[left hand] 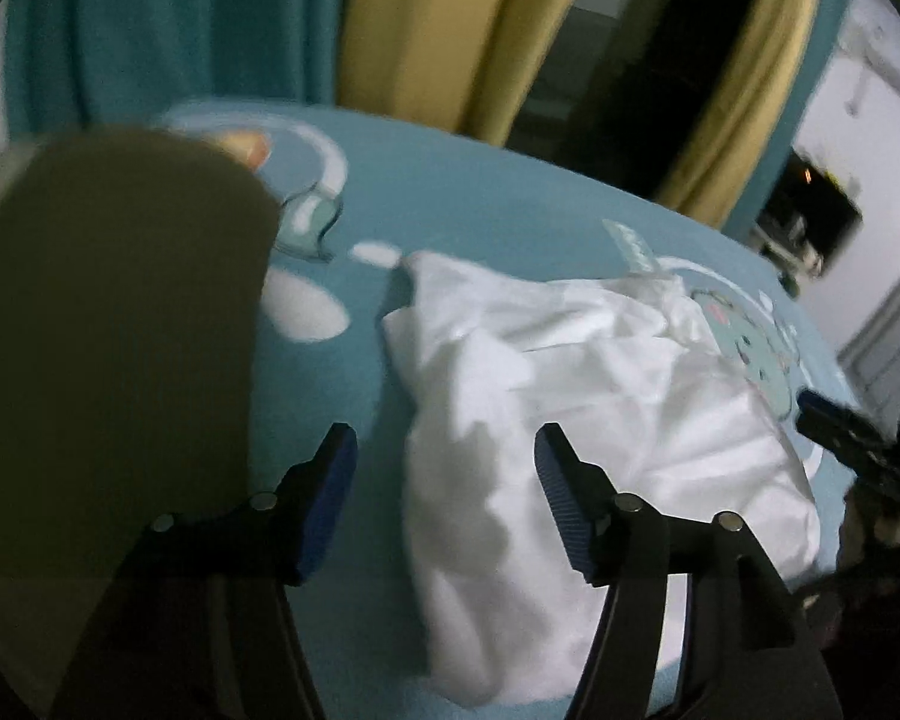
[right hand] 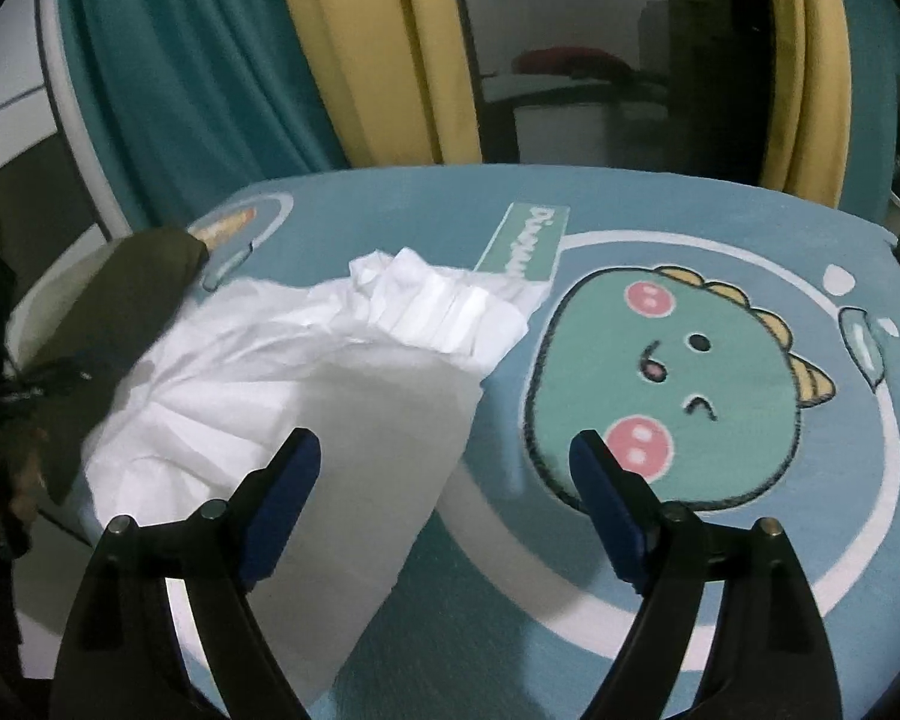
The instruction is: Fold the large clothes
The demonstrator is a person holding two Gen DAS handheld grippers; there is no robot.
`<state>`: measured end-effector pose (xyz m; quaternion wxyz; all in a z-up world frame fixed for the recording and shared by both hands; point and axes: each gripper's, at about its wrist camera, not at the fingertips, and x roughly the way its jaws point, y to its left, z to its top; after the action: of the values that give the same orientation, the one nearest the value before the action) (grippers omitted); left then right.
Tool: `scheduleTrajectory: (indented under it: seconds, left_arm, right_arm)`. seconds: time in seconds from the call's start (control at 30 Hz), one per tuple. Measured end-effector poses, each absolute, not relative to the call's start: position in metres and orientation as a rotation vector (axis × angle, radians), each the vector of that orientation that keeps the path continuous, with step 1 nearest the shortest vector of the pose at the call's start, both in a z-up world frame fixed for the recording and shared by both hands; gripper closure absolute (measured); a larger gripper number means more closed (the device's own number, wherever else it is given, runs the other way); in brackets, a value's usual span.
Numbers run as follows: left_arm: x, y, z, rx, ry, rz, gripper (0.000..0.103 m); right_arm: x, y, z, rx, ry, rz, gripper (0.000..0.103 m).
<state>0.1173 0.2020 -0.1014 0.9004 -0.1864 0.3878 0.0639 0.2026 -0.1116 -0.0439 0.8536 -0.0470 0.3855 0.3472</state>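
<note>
Both the left gripper (left hand: pixel 447 438) and right gripper (right hand: pixel 444 441) are hovering with jaws wide, nothing held; the white garment (right hand: pixel 306 372) is lying half-folded, so regrasping an edge looks next.

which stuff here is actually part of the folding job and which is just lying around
Part of the job:
- white garment, lying rumpled on the mat
- left gripper, open above it
- right gripper, open, nothing between its pads

Just lying about:
- olive-green cloth, beside the white garment
- dinosaur mat
- curtains behind
</note>
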Motion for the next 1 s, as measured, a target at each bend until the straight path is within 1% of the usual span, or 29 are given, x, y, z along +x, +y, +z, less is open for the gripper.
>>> scheduleTrajectory:
  seconds: [0.07,0.13,0.17,0.23,0.37,0.5,0.73,0.87,1.0]
  left_arm:
    - [0.121,0.211,-0.116,-0.455,0.83,0.114,0.034]
    - [0.126,0.207,-0.125,-0.455,0.854,0.079,0.034]
    - [0.127,0.202,-0.125,-0.441,0.847,0.063,0.03]
    - [0.131,0.196,-0.127,-0.471,0.847,-0.024,0.025]
    - [0.136,0.196,-0.131,-0.576,0.847,-0.148,0.024]
    - [0.138,0.192,-0.132,-0.664,0.825,-0.218,0.024]
    - [0.148,0.158,-0.134,-0.589,0.844,-0.247,0.019]
    - [0.155,0.132,-0.128,-0.376,0.885,-0.187,0.019]
    - [0.157,0.133,-0.129,-0.338,0.876,-0.148,0.021]
  right_arm:
    - [0.204,-0.113,-0.044,-0.073,0.829,0.752,0.019]
    - [0.205,-0.112,-0.048,-0.05,0.851,0.78,0.019]
    - [0.206,-0.108,-0.051,-0.052,0.861,0.784,0.019]
    - [0.207,-0.1,-0.061,-0.078,0.881,0.772,0.019]
    - [0.208,-0.08,-0.082,-0.152,0.917,0.769,0.019]
    - [0.208,-0.071,-0.085,-0.183,0.905,0.768,0.019]
    - [0.209,-0.073,-0.087,-0.16,0.914,0.769,0.019]
    - [0.212,-0.077,-0.086,-0.102,0.924,0.777,0.019]
    - [0.218,-0.082,-0.09,-0.006,0.938,0.788,0.019]
